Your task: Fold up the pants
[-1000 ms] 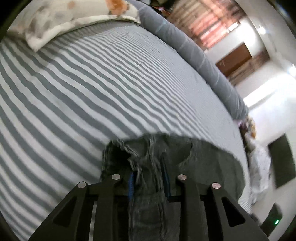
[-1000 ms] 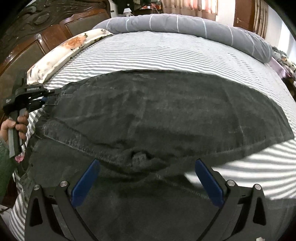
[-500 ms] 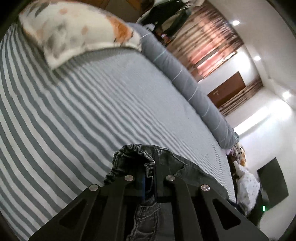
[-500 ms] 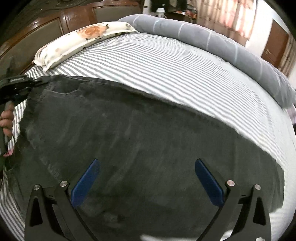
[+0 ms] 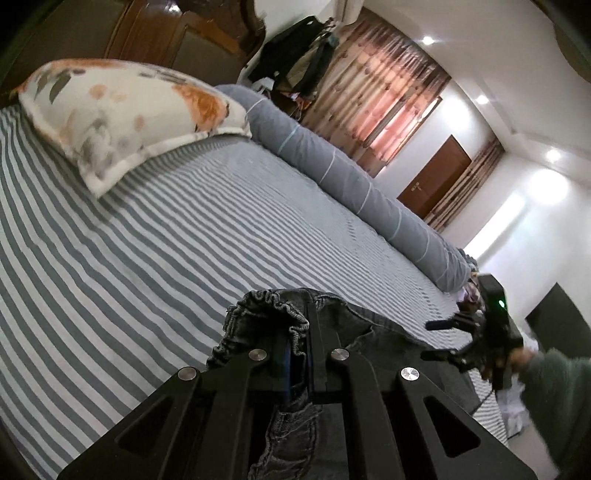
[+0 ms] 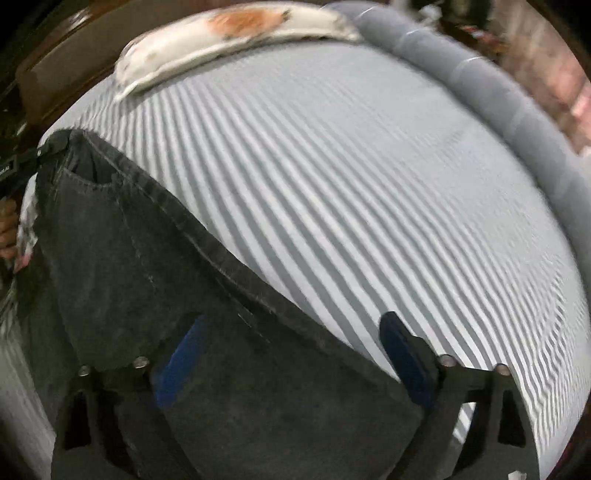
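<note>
Where the left wrist view looks along the bed, the left tool is seen pressed together on the gathered elastic waistband of the dark grey denim pants, a fold of which is pinched between the blue pads. The pants are held just above the grey-and-white striped sheet. A floral pillow is set at the head of the bed, and a rolled grey duvet is laid along the far edge. At the right, the right tool is seen held in a hand, its fingers spread.

From the right wrist view, which is blurred, the right tool is shown spread wide, with nothing gripped between its blue pads; the pants are stretched beneath and between them. The waistband corner is held at the far left by the left tool. The striped bed, the pillow and the duvet are seen beyond.
</note>
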A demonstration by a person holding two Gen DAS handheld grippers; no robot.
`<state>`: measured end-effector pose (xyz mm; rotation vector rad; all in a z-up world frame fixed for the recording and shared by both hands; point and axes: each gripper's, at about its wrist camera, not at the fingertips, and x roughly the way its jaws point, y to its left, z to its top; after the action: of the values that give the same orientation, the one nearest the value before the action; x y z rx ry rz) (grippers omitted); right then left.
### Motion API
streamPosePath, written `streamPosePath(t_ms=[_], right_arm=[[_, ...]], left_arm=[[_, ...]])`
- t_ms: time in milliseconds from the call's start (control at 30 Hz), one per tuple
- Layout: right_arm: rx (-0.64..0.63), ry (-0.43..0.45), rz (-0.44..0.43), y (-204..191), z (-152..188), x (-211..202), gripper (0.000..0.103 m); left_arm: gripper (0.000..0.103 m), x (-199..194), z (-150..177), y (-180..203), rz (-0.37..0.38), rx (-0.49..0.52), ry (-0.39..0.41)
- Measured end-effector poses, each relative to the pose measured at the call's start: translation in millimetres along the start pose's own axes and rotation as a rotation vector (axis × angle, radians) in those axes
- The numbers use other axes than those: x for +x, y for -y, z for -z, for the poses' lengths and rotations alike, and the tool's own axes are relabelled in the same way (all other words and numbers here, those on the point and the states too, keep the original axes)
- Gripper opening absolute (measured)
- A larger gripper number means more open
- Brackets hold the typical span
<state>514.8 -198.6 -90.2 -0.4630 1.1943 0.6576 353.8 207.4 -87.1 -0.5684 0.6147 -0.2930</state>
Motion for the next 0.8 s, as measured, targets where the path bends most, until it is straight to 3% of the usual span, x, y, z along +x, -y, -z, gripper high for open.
streamPosePath(t_ms=[167,333,400,600,800], right_arm=[[-0.042,-0.125,-0.084,18.4,0.9,26.1,0.060],[-0.018,-0.216,-0.086,46.5,22.8,42.2,0.039],[-0.005,-0.230,-0.075,56.2,35.2,44.1,0.035],[-0.004,-0.183,-0.024,59.8,46.6,34.4,0.010],[0.044,-0.028,0.159,26.5,73.8,-18.4,0.006]], left_arm=[[0.006,-2.4,1.1,1.3,-0.002,0.013,0.012],[0.006,3.6,3.8,2.8,-0.028,0.057,0.009],[0.006,6.4,5.2,2.3,-0.036,0.063,0.009],[0.006,11.0,4.9,1.7,-0.068,0.074,0.001],[0.006,22.3,6.5,-0.1,-0.155,0.098,-0.028]])
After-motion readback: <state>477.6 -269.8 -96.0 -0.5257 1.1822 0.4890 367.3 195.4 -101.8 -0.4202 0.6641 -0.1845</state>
